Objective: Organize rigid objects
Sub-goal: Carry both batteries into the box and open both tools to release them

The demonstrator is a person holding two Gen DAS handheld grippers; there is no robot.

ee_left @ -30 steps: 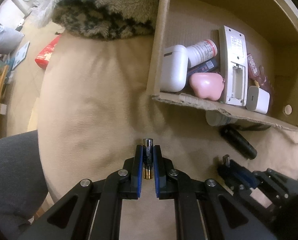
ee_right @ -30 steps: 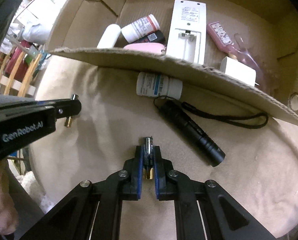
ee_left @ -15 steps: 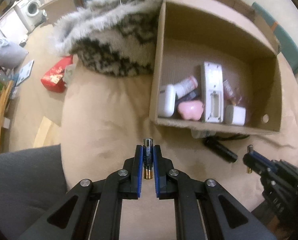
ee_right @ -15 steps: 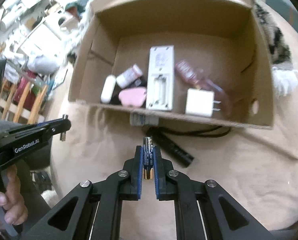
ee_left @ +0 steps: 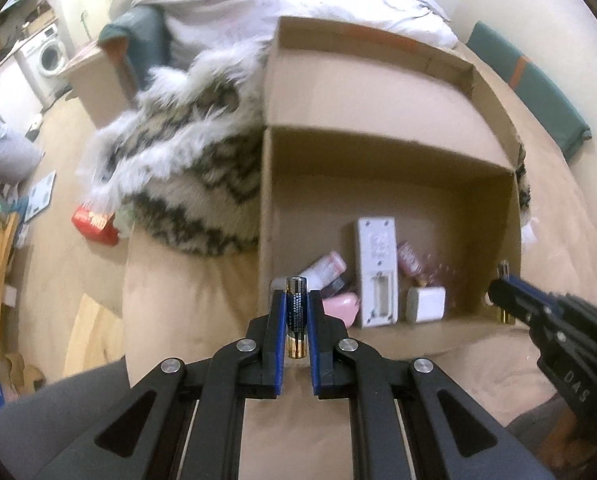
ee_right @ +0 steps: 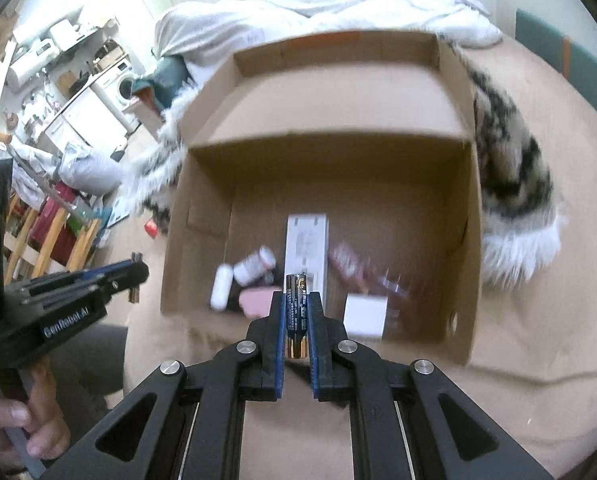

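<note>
A: Two batteries in play, one per gripper. Left gripper [ee_left: 297, 312] is clamped narrow on the patterned battery [ee_left: 296, 312], held lengthwise between the blue pads, gold end toward the camera

B: And the right?

A: Same grip. Right gripper [ee_right: 297, 312] is closed on the blue-label battery [ee_right: 297, 314], gold end toward the camera too. From the left wrist view the right gripper [ee_left: 510, 300] shows at the right edge, next to the box's right wall

B: Where's the box?

A: Cardboard box [ee_left: 386, 184] sits open on the tan cushion [ee_left: 186, 288], straight ahead of both grippers. Both batteries are in the air, apart from the box contents

B: What's inside?

A: White remote [ee_left: 376, 268] lying back-up with its battery bay open, white charger block [ee_left: 426, 304] just right of it, pink item [ee_left: 340, 306] to its left, a red-and-white bottle [ee_left: 324, 270] behind that. In the right wrist view there's also a white case [ee_right: 221, 287] at far left. Right wrist view is motion-blurred, so labels are unreadable

B: Surroundings?

A: Furry patterned blanket [ee_left: 186, 152] against the box's left wall. The person's hand [ee_right: 14, 412] grips the left gripper's handle
</note>
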